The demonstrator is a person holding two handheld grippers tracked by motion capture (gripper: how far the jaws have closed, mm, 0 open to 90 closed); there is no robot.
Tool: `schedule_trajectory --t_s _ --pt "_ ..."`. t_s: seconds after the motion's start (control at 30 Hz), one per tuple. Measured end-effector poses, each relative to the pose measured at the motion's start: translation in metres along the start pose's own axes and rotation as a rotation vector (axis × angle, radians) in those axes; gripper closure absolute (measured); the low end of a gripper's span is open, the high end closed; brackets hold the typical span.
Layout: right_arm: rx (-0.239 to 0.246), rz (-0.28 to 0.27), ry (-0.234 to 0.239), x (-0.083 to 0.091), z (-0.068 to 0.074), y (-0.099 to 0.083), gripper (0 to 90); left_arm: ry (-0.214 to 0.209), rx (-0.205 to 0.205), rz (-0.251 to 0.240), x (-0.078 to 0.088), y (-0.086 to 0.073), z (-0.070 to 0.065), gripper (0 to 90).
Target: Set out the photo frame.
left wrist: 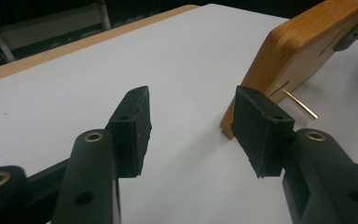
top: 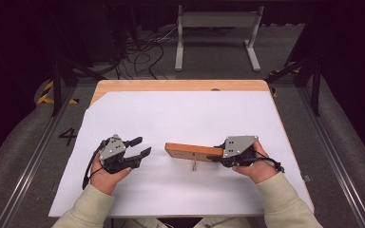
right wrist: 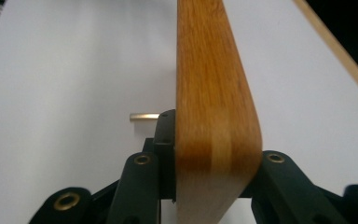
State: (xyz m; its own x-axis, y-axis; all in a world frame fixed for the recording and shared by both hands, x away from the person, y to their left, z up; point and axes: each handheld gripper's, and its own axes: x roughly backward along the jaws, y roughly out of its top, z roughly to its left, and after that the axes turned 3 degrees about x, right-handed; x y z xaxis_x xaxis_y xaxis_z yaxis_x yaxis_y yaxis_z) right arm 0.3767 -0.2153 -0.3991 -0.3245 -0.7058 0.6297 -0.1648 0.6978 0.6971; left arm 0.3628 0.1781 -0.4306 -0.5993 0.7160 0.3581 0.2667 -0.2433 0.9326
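Observation:
A thick wooden board (top: 190,151) stands on its edge on the white sheet (top: 180,118), with a small brass peg (top: 194,164) sticking out of its near face. My right gripper (top: 217,156) is shut on the board's right end; in the right gripper view the board (right wrist: 212,107) fills the gap between the jaws and the peg (right wrist: 144,116) points left. My left gripper (top: 139,146) rests on the sheet to the left of the board, open with nothing between its pads (left wrist: 131,130). In the left gripper view the board (left wrist: 303,42) and its peg (left wrist: 300,103) lie just beyond the right jaw.
The white sheet covers most of a wooden table (top: 180,85). Beyond the table's far edge stand a white metal frame (top: 216,33), loose cables (top: 142,52) on the floor and dark tripod legs (top: 62,76).

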Motion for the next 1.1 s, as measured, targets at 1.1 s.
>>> schedule_trajectory --t_s 1.1 --pt "-0.303 0.077 0.010 0.042 0.015 -0.034 57.6 -0.042 0.013 0.012 0.004 -0.006 0.001 49.5"
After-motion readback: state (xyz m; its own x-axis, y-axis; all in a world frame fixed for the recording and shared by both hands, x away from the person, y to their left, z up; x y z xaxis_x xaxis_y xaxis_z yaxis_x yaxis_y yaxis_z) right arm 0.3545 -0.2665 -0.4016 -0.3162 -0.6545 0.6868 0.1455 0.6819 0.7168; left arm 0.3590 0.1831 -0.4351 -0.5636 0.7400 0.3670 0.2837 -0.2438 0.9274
